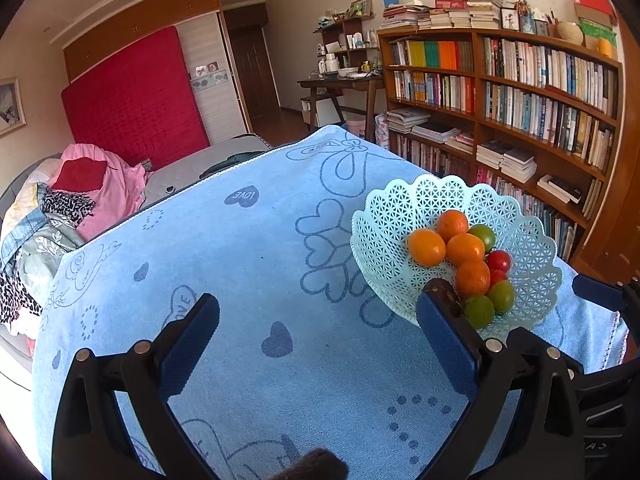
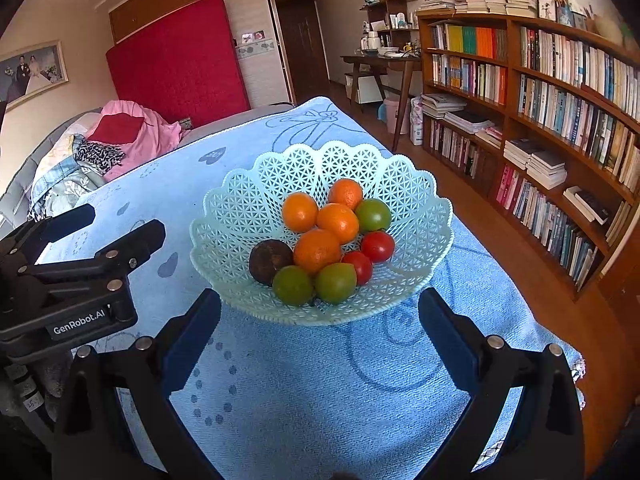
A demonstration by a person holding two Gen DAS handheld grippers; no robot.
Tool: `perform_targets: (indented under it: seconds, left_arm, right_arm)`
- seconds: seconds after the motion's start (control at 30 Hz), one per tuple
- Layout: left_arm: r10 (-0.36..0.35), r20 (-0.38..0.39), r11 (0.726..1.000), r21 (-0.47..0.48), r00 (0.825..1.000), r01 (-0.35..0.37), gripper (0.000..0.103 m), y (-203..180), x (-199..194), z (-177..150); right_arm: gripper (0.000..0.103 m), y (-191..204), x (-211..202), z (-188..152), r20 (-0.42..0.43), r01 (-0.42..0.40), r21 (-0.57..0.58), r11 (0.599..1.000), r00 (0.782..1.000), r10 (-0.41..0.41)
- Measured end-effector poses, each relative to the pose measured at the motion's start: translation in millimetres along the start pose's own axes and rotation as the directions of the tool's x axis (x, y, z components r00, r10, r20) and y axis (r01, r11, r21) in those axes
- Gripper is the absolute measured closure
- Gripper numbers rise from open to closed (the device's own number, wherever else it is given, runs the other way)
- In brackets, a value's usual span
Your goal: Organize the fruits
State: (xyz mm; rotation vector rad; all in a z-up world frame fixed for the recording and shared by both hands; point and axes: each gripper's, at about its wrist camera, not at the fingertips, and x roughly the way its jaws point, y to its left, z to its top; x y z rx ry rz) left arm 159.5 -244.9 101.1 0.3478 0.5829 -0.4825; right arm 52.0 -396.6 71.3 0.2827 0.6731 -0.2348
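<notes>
1. A blue towel point(image 2: 304, 380) with heart prints covers the table.
2. At two o'clock stands a wooden bookshelf point(image 2: 560, 120) packed with books.
3. At eleven o'clock, a red mattress point(image 2: 180, 64) leans upright.
4. At nine o'clock lies a clothes pile point(image 1: 60, 216).

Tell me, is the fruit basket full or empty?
Partly full: the basket holds oranges, green fruits, red ones and one dark fruit.

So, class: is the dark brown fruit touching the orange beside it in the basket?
Touching: the right wrist view shows the dark brown fruit pressed against the orange, no gap between them.

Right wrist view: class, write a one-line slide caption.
Open right gripper faces a lattice basket of oranges, green and red fruits on a blue towel.
</notes>
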Motion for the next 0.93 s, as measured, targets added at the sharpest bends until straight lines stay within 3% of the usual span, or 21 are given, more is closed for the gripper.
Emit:
perform_targets:
  seconds: [0.67,0.93]
  left_arm:
    - [-0.004,0.012,1.0,0.024,1.0,0.004,0.005,-5,1,-2]
    - [0.024,-0.053,0.998,-0.06,0.998,-0.027,0.005,21,6,-12]
  right_arm:
    - [0.003,-3,2,0,-0.005,0.013,0.011,1.0,1.0,-0.013]
    - [0.003,10,-1,1,-0.003,-0.008,-0.014,1.0,1.0,0.008]
